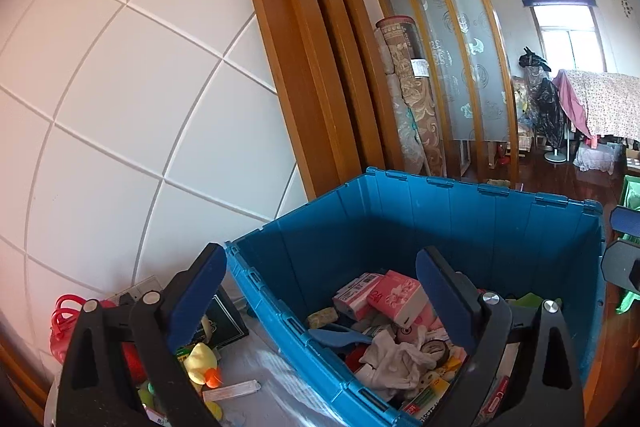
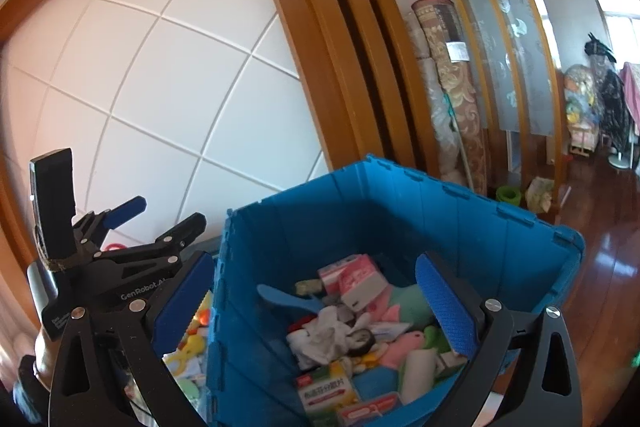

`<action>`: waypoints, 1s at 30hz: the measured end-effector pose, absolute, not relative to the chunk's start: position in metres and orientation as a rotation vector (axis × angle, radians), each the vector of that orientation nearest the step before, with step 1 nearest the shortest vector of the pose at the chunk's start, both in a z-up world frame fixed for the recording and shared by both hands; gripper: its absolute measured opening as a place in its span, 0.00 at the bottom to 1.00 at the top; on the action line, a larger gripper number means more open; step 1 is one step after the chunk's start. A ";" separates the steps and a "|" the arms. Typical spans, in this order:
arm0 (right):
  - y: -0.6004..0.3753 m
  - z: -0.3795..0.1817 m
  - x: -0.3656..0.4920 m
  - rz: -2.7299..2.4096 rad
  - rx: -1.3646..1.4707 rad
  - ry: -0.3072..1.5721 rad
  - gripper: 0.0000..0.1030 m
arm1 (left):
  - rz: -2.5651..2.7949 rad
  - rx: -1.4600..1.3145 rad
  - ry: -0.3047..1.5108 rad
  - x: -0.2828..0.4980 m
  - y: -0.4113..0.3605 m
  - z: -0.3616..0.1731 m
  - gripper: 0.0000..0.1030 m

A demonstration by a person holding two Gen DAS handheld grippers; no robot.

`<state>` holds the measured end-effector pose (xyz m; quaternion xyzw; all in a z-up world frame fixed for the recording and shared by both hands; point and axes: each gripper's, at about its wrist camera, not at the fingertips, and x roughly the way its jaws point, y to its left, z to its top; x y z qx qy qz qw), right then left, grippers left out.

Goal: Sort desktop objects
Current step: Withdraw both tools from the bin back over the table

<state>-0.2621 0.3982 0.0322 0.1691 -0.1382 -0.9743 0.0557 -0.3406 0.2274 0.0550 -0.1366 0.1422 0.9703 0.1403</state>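
A blue plastic crate [image 1: 460, 223] [image 2: 460, 223] holds several mixed items: pink tissue packs [image 1: 396, 297], a white cloth [image 1: 394, 359], a blue scoop [image 2: 286, 301], small boxes. My left gripper [image 1: 320, 303] is open and empty, held above the crate's left rim, one finger outside and one over the contents. My right gripper [image 2: 316, 307] is open and empty above the crate. The left gripper also shows in the right wrist view [image 2: 160, 219], to the left. A yellow rubber duck [image 1: 202, 363] lies on the table left of the crate.
Left of the crate lie a dark box [image 1: 226, 319], a red coiled item [image 1: 64, 311] and small toys on a plastic-covered table [image 1: 264, 359]. A white tiled wall [image 1: 120, 87] is behind. Rolled carpets [image 1: 416, 99] lean against a wooden partition.
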 end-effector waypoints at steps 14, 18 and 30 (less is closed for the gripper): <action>0.320 0.026 -0.257 -2.860 0.568 -0.340 1.00 | 2.930 -0.502 0.248 -0.304 0.120 0.012 0.94; 0.290 0.024 -0.245 -2.860 0.577 -0.307 1.00 | 2.969 -0.513 0.261 -0.286 0.084 0.003 0.94; 0.184 0.001 -0.195 -2.807 0.636 -0.323 1.00 | 2.987 -0.579 0.269 -0.237 -0.016 -0.013 0.94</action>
